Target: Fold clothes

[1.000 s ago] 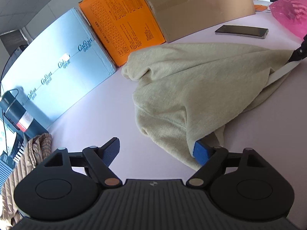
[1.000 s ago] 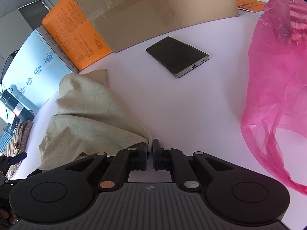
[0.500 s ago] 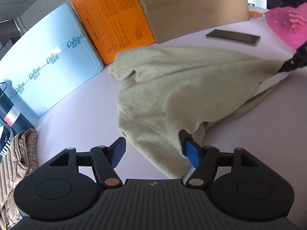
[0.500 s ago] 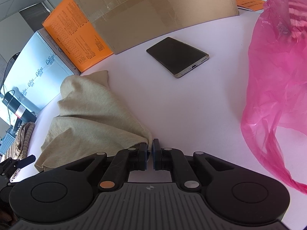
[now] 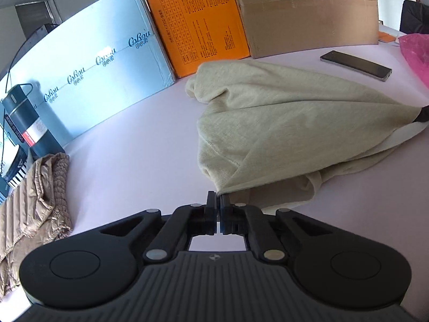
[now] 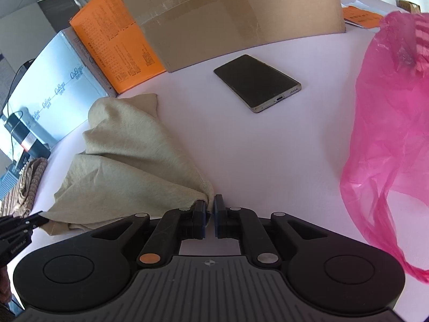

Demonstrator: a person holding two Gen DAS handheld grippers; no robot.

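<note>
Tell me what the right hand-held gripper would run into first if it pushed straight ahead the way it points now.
The right hand-held gripper already pinches the beige garment at its tips. Straight ahead lies bare table, then probably the phone, slightly right of the line, before the brown cardboard box. Depth is hard to judge.

both grippers are matte black with a ribbed grey base and two round discs. the left gripper (image 5: 217, 201) has silver pivots; the right gripper (image 6: 211, 206) has blue pads and one orange pivot.
</note>
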